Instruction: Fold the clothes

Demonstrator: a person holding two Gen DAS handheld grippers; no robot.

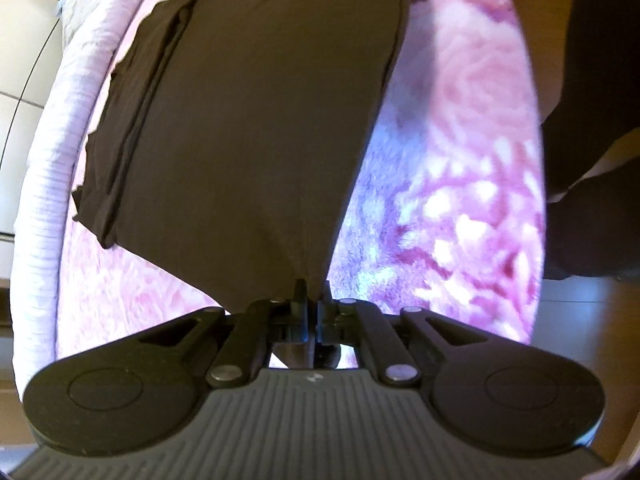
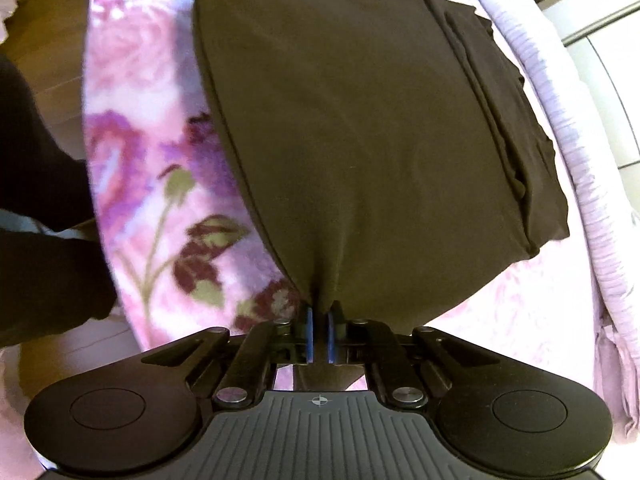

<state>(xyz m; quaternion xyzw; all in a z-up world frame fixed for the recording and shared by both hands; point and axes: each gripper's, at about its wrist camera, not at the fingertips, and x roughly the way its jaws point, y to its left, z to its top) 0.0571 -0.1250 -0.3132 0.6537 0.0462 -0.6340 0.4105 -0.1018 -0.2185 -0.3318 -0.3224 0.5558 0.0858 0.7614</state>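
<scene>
Looking along the left gripper, its two fingers are pinched together on a corner of a dark brown garment, which stretches away over a pink flowered blanket. Folded layers show along the garment's far left edge, near the blanket's pale ribbed border. From the right wrist, the right gripper, with blue pads, is clamped on another corner of the same garment. It spreads above the blanket, with wooden floor beyond.
</scene>
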